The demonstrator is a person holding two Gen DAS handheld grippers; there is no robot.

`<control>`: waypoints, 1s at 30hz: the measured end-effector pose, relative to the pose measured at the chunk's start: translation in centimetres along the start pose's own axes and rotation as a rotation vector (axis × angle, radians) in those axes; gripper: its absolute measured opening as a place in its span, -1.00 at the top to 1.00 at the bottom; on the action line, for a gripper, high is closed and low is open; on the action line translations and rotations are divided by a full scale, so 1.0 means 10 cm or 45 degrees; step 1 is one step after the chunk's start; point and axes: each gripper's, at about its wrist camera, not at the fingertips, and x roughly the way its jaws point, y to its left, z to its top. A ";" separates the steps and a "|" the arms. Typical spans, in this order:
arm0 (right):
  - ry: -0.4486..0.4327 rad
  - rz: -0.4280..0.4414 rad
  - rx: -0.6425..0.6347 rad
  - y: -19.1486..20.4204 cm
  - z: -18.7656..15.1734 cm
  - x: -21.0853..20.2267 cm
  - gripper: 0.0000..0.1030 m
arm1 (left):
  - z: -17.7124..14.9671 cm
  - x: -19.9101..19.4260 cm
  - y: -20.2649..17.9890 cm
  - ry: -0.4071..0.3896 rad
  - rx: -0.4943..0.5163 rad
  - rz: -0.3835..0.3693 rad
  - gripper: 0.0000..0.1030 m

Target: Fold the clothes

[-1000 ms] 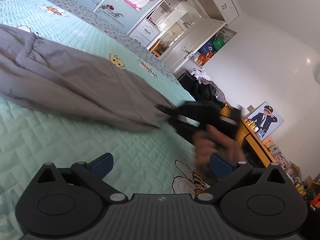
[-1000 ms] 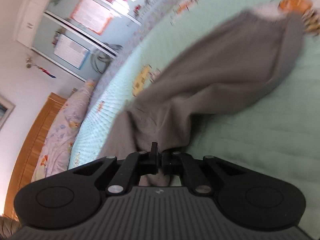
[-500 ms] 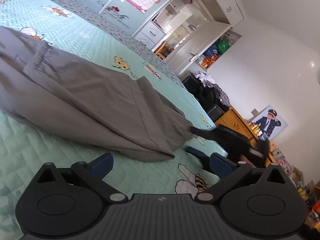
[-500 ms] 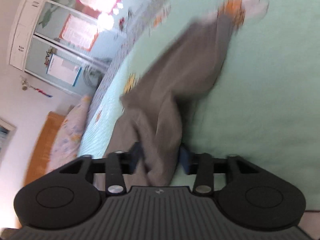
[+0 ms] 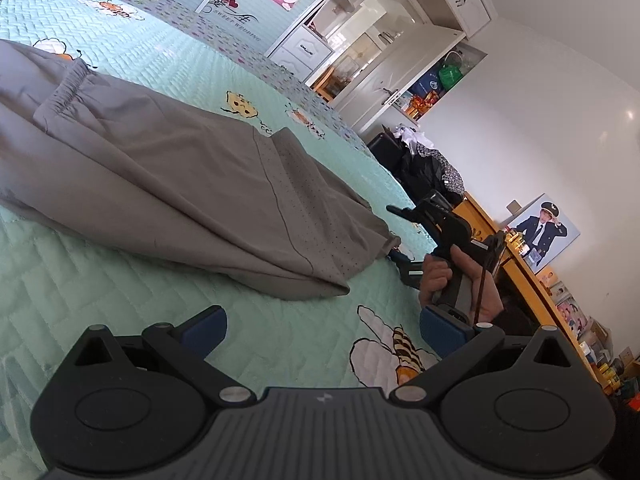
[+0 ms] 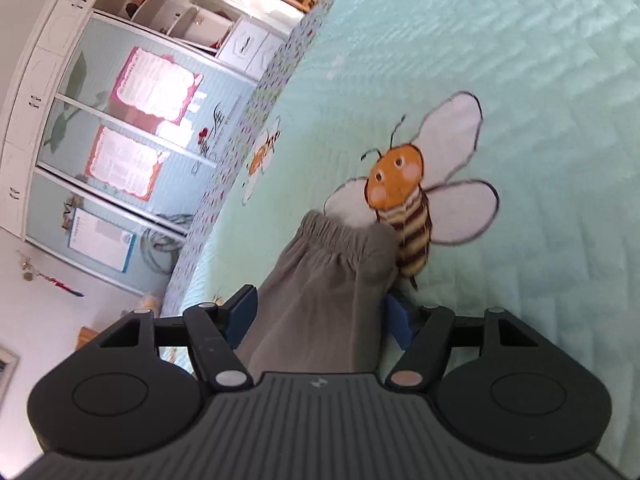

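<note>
Grey trousers (image 5: 160, 168) lie stretched out on the mint quilted bedspread (image 5: 120, 300), with the elastic waistband (image 5: 68, 84) at the far left. My left gripper (image 5: 324, 330) hovers open over bare quilt, short of the near leg hem. A hand (image 5: 452, 276) holds my right gripper (image 5: 394, 234) at the trousers' right end. In the right wrist view that gripper (image 6: 320, 316) is open; the grey cloth (image 6: 320, 300) lies loosely between its blue pads (image 6: 242, 312). It runs away to the waistband (image 6: 344, 232) beside a printed bee (image 6: 404, 200).
The bed's edge runs along the right, past it a dark chair piled with clothes (image 5: 424, 164) and a wooden desk (image 5: 520, 272) full of small items. White cupboards (image 5: 384, 76) and a sliding-door wardrobe (image 6: 120, 140) stand behind the bed.
My right gripper, shut on the trouser cloth a second ago, has opened and swung down to the right. The cloth now rests flat on the bed. My left gripper has hardly moved.
</note>
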 end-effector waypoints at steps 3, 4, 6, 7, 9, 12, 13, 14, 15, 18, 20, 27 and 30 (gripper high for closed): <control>0.005 -0.051 -0.042 -0.14 0.10 -0.19 0.86 | 0.00 -0.05 0.02 -0.013 -0.008 -0.001 -0.99; -0.014 -0.065 -0.052 -0.19 0.16 -0.28 0.87 | -0.01 -0.06 0.02 -0.016 -0.011 -0.001 -0.99; -0.117 -0.073 -0.067 -0.27 0.29 -0.51 0.90 | -0.02 -0.05 0.03 -0.012 -0.017 -0.003 -0.99; -0.141 -0.082 -0.068 -0.33 0.34 -0.59 0.90 | -0.03 -0.03 0.03 -0.008 -0.020 -0.003 -0.99; -0.121 -0.109 -0.044 -0.46 0.39 -0.63 0.87 | -0.04 0.00 0.02 0.005 -0.020 -0.009 -0.99; -0.047 -0.088 0.056 -0.62 0.40 -0.53 0.68 | -0.07 0.02 -0.02 0.017 -0.006 -0.022 -0.99; -0.034 -0.041 0.088 -0.65 0.39 -0.51 0.48 | -0.08 0.02 -0.03 0.021 0.003 -0.023 -0.99; -0.028 0.003 0.102 -0.64 0.38 -0.46 0.10 | -0.08 0.02 -0.03 0.026 0.008 -0.019 -0.99; -0.038 0.037 0.095 -0.60 0.37 -0.42 -0.14 | -0.09 0.02 -0.03 0.030 0.008 -0.013 -0.99; -0.048 0.061 0.018 -0.48 0.37 -0.34 -0.58 | -0.10 0.02 0.00 0.031 -0.009 0.004 -0.99; -0.050 0.053 -0.044 -0.42 0.38 -0.28 -0.61 | -0.10 0.03 0.00 0.031 -0.012 0.008 -0.99; -0.032 -0.105 -0.122 -0.37 0.48 -0.19 0.90 | -0.11 -0.01 0.00 0.023 -0.018 0.009 -0.99; -0.080 -0.124 -0.173 -0.25 0.44 -0.32 0.90 | -0.09 -0.08 0.02 -0.006 -0.030 0.006 -0.99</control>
